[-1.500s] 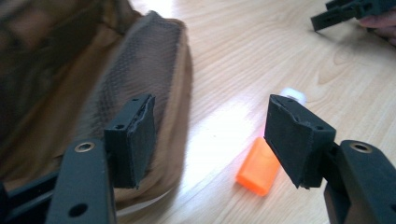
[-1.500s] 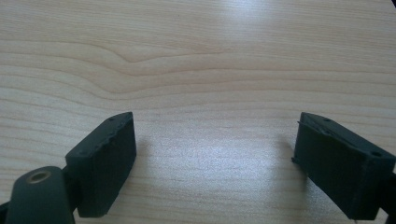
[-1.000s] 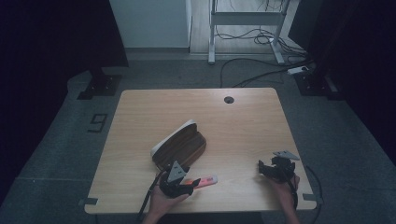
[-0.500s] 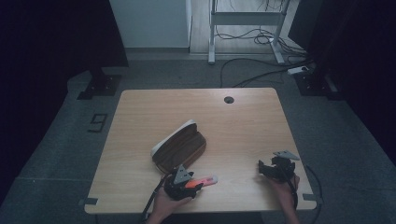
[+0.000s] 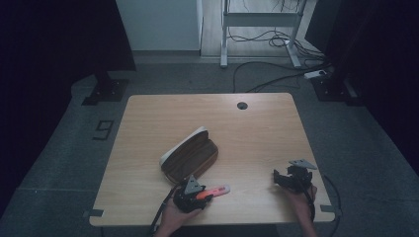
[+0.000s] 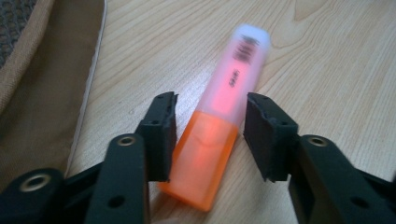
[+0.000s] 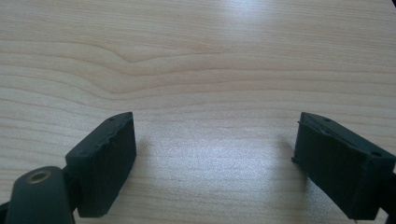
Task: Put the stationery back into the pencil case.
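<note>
Pale wood bench [image 5: 148,148] is carrying a highlighter [image 6: 219,121] lying between the left gripper [image 6: 210,135]'s jaws, which are closing half-wide, not yet pressing. It's looking light, rigid, slick plastic; mid-barrel suits. Right gripper [image 7: 215,154]'s jaws are gaping, empty.

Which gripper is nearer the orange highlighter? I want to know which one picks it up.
Left. The left gripper straddles the highlighter, jaws just closing around it, pads not yet pressing. The right gripper rests far off to its right, open over the bare table.
</note>
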A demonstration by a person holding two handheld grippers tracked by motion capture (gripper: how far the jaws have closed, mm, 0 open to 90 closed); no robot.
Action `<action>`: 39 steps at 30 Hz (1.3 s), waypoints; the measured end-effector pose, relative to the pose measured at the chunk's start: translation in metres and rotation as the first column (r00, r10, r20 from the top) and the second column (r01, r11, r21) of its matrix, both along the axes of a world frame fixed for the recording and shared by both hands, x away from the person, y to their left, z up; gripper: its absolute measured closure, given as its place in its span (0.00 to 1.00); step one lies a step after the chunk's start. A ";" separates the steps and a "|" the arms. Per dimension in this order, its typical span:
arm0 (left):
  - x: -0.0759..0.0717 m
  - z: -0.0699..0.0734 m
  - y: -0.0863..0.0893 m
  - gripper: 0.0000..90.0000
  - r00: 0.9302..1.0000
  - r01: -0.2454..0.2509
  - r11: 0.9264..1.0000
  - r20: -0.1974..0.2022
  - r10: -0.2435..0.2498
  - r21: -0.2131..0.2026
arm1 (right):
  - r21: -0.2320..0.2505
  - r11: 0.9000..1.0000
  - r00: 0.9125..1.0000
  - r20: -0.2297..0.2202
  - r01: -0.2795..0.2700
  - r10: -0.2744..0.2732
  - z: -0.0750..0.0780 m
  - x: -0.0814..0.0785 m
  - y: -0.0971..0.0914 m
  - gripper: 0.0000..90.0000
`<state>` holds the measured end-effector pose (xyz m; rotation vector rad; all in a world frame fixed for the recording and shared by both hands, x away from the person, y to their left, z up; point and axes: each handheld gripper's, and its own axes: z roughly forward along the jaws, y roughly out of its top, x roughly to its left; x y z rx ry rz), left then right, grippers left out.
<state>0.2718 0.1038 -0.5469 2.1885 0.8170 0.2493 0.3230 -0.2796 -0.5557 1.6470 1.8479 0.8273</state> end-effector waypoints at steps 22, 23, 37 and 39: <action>-0.002 0.018 0.011 0.75 0.996 -0.033 0.999 0.080 0.036 -0.041 | 0.000 1.000 1.000 0.000 0.000 0.000 0.000 0.000 0.000 0.14; -0.003 0.020 0.012 0.75 0.995 -0.038 0.998 0.086 0.042 -0.049 | -0.001 1.000 1.000 0.000 0.000 0.000 0.000 0.000 0.000 0.14; 0.000 0.041 0.029 0.75 0.990 -0.068 0.987 0.110 0.084 -0.147 | -0.001 1.000 1.000 0.000 0.001 -0.001 0.000 0.000 0.000 0.14; 0.001 0.044 0.029 0.75 0.990 -0.067 0.987 0.116 0.084 -0.145 | -0.001 1.000 1.000 0.000 0.001 -0.001 0.000 0.000 0.000 0.14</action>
